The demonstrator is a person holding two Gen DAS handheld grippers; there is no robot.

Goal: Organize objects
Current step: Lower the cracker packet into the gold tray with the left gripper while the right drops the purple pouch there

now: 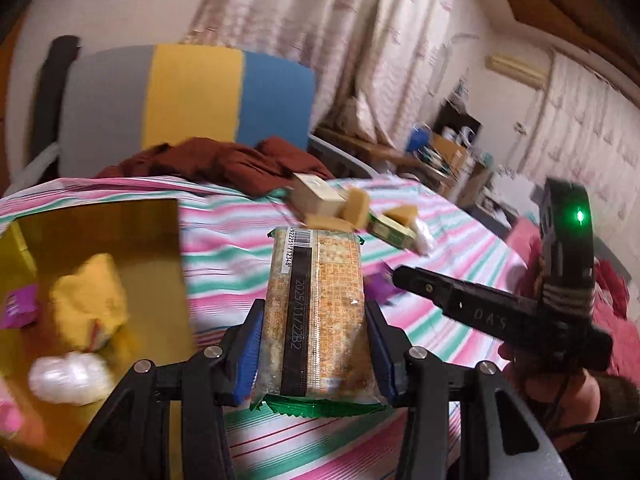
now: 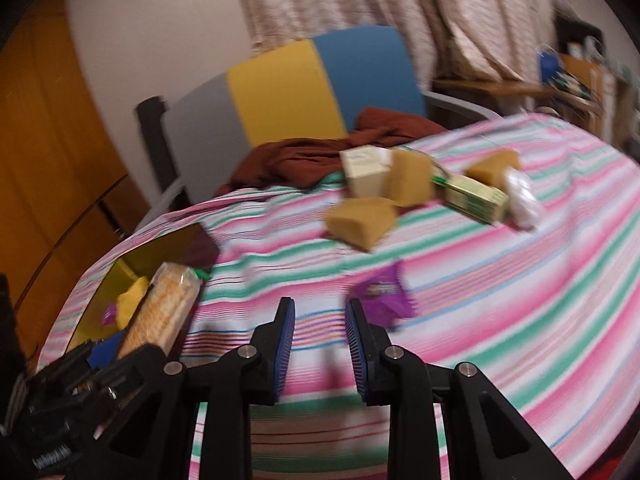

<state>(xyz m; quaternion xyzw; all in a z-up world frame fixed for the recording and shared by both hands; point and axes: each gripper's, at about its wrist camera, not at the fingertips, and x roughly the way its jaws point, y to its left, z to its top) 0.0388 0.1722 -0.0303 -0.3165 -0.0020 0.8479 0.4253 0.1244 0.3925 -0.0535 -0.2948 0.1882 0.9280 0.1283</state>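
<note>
My left gripper (image 1: 316, 308) is shut on a clear packet of crackers (image 1: 316, 276) and holds it lengthwise above the striped cloth, just right of an open yellow box (image 1: 100, 216). In the box lie a yellow pouch (image 1: 90, 300), a purple packet (image 1: 16, 308) and a white bag (image 1: 70, 376). My right gripper (image 2: 320, 312) is shut to a narrow gap with nothing in it, hovering just left of a purple packet (image 2: 384, 296) on the cloth. Further back lie three tan sponges (image 2: 360, 220), a cream box (image 2: 366, 172), a green-edged box (image 2: 474, 198) and a white bag (image 2: 522, 200).
The striped pink, green and white cloth (image 2: 520, 300) covers the whole work surface. Behind it stands a chair with a grey, yellow and blue back (image 1: 192, 92), with a dark red cloth (image 1: 224, 164) heaped on it. A cluttered wooden shelf (image 1: 440, 152) is at the right, by the curtains.
</note>
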